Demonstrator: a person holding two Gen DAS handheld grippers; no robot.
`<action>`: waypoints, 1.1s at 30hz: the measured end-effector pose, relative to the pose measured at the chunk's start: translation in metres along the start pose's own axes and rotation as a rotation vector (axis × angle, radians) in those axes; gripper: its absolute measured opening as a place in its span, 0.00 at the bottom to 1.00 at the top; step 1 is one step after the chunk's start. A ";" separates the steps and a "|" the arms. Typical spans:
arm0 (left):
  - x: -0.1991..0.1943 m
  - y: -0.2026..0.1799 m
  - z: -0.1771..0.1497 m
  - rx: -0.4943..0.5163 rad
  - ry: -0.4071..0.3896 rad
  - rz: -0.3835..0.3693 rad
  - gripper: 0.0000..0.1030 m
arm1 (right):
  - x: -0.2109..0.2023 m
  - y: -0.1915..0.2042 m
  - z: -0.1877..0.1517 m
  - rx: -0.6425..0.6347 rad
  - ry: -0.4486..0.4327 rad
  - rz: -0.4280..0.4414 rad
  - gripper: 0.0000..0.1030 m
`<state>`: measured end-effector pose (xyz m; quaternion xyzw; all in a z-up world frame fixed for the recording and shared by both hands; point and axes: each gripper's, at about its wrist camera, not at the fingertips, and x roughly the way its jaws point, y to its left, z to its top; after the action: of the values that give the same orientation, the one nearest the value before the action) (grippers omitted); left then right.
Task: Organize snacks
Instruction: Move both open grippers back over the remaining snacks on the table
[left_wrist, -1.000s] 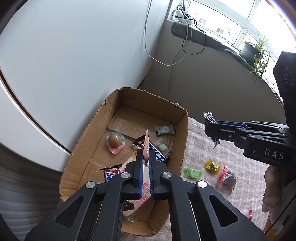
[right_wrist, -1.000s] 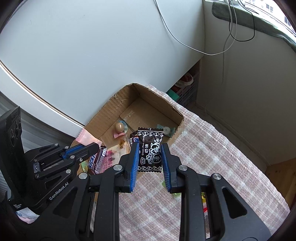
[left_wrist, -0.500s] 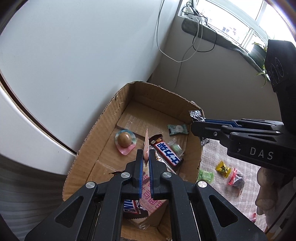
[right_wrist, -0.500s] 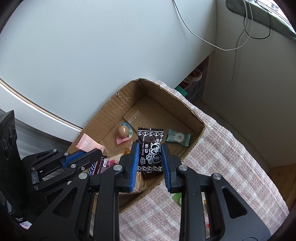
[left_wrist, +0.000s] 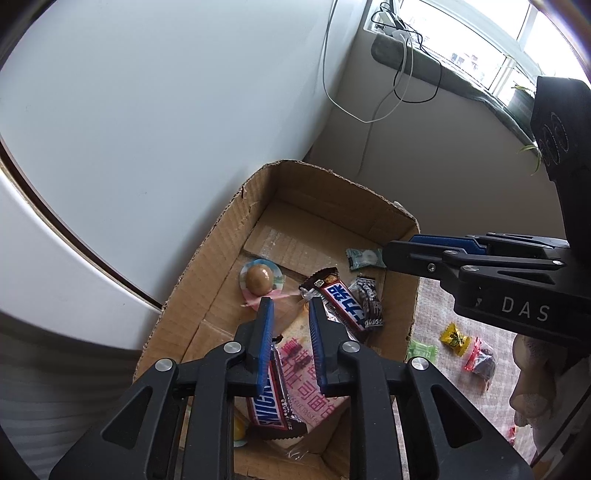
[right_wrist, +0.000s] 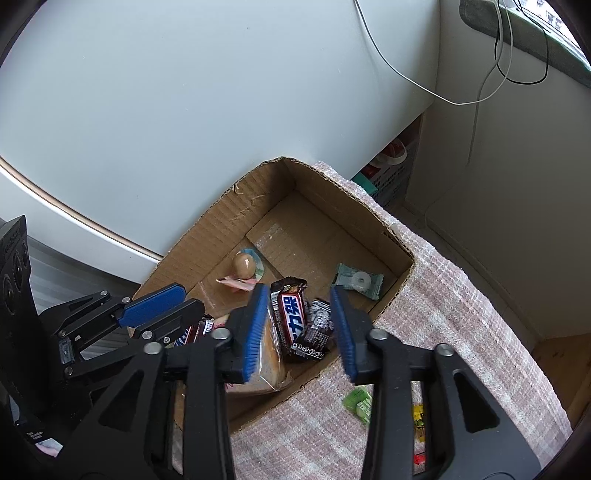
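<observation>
Both tongs hang over a cardboard box of snacks on a checked cloth. The left tongs and right tongs are opening, nothing gripped between them. A dark snack packet lies inside beside a chocolate bar; loose candies sit on the cloth, right of the box.

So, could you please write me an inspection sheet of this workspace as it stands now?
Surface: pink checked cloth under the box.
Job's things: cardboard box holds Snickers bar, black cream packet, mint candy, egg-shaped sweet.
Clutter: green candy and yellow candy loose on the cloth.
Grippers: left tongs and right tongs opening, nothing between them.
Cables: white and black cables on the wall.
Surroundings: window sill.
</observation>
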<state>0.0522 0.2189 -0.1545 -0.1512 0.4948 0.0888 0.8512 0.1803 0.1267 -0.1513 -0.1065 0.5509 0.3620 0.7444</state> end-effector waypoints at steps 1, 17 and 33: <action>0.000 0.000 0.000 0.000 0.000 0.004 0.24 | -0.002 -0.001 0.000 0.002 -0.011 -0.001 0.62; -0.013 -0.007 -0.006 0.005 -0.015 0.001 0.48 | -0.052 -0.033 -0.014 0.049 -0.072 -0.028 0.75; -0.018 -0.068 -0.023 0.103 0.003 -0.100 0.48 | -0.119 -0.120 -0.088 0.167 -0.093 -0.125 0.75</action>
<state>0.0449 0.1468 -0.1375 -0.1320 0.4918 0.0203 0.8604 0.1785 -0.0584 -0.1062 -0.0613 0.5364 0.2722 0.7965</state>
